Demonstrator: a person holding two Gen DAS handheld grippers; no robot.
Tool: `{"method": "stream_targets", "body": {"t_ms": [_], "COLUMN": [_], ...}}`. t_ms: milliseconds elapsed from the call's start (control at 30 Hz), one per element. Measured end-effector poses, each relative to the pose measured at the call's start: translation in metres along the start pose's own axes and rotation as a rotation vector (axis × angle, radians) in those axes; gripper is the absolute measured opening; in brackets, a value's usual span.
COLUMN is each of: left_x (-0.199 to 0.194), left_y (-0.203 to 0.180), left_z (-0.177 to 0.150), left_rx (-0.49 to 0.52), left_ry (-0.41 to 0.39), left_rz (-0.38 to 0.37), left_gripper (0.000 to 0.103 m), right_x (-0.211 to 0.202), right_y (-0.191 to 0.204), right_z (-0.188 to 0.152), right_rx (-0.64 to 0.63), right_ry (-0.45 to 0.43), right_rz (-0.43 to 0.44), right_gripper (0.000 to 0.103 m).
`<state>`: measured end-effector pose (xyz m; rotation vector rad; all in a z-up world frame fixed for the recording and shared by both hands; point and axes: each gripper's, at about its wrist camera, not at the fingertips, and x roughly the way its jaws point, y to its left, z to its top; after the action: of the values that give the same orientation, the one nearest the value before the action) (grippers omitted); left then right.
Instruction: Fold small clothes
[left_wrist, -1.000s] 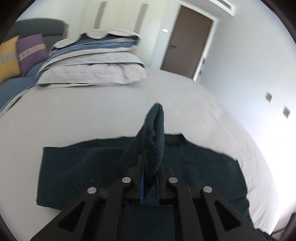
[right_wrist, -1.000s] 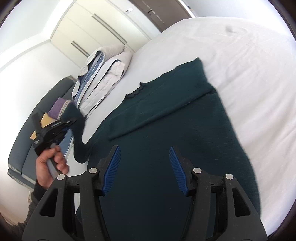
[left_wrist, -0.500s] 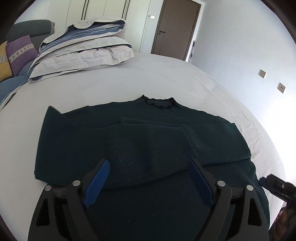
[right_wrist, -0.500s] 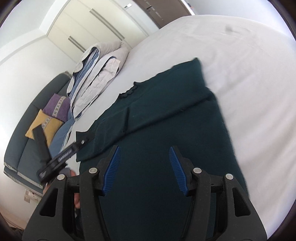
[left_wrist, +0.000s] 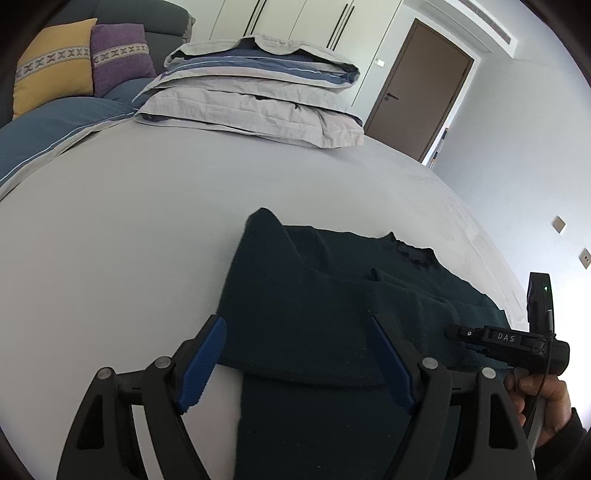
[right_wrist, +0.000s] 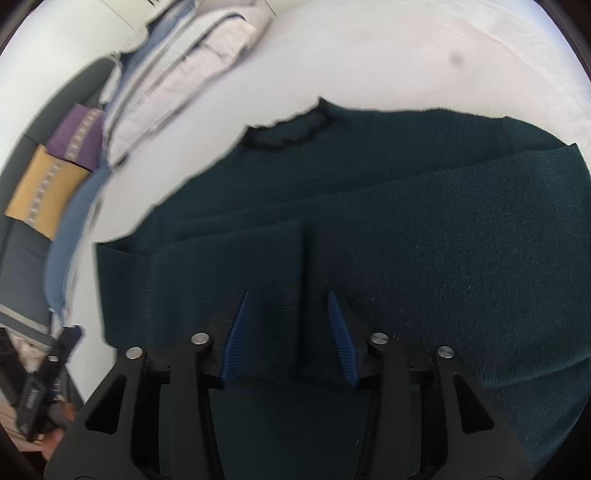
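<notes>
A dark green knit sweater (left_wrist: 332, 302) lies flat on the white bed (left_wrist: 129, 229), collar (right_wrist: 288, 133) toward the pillows, both sleeves folded across the body. My left gripper (left_wrist: 295, 332) is open and empty, low over the sweater's left edge. My right gripper (right_wrist: 288, 299) is open, narrower than before, its blue fingers on either side of the folded sleeve end (right_wrist: 273, 251) near the sweater's middle. The right gripper also shows in the left wrist view (left_wrist: 509, 339), held by a hand at the right.
A stack of folded grey and blue bedding (left_wrist: 258, 92) lies at the head of the bed. A sofa with yellow (left_wrist: 51, 66) and purple (left_wrist: 122, 55) cushions stands at the left. A brown door (left_wrist: 417, 99) is beyond the bed.
My left gripper let go of the sleeve, which now lies across the body, and moved to the sweater's left edge. My right gripper came down close over the folded sleeves and narrowed.
</notes>
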<state>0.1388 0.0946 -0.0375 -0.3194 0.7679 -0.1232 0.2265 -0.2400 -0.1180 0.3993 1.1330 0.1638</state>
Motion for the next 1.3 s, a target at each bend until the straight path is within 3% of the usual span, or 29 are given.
{"method": "stream_targets", "body": {"t_ms": [133,167,367,500,767,1033,1133,1167,1200,1300], "left_x": [0.002,0.003,0.002,0.014,0.077,0.117,0.134,0.143,0.15,0.155], "left_y": [0.017,0.02,0.03,0.029,0.026,0.015,0.012,0.011,0.011,0.008], "left_z": [0.002,0.004,0.022,0.035,0.044,0.059,0.063,0.063,0.062,0.066], "left_rx": [-0.042,-0.053,-0.075,-0.053,-0.043,0.014,0.024,0.025,0.025,0.044], "left_ry": [0.0,-0.004,-0.026,-0.027,0.112,0.147,0.171,0.194,0.207,0.196], "left_rz": [0.012,0.012,0.029,0.057,0.107,0.168,0.171,0.168,0.164,0.179], "left_gripper": [0.079,0.079,0.079,0.079,0.078,0.078,0.054,0.036,0.025,0.012], "right_x": [0.004,0.002,-0.039,-0.06,-0.055,-0.065,-0.072,-0.074,-0.077,-0.084], "right_y": [0.009,0.011,0.024,0.009,-0.048,-0.037,-0.026,-0.024,-0.023,-0.026], "right_z": [0.0,-0.003,0.003,0.009,0.001,-0.002,-0.002,-0.003,-0.004,-0.004], "right_rx": [-0.062,-0.083,-0.143,-0.127,-0.054,-0.181,-0.231,-0.242,-0.249,-0.241], "right_ry": [-0.013,-0.02,-0.131,-0.181,-0.198,-0.291,-0.31,-0.315,-0.32,-0.34], "right_rz": [-0.019,-0.028,-0.008,-0.03,-0.076,-0.085,-0.098,-0.1,-0.106,-0.129], "right_gripper": [0.009,0.006,0.005,0.005,0.005,0.005,0.005,0.005,0.005,0.005]}}
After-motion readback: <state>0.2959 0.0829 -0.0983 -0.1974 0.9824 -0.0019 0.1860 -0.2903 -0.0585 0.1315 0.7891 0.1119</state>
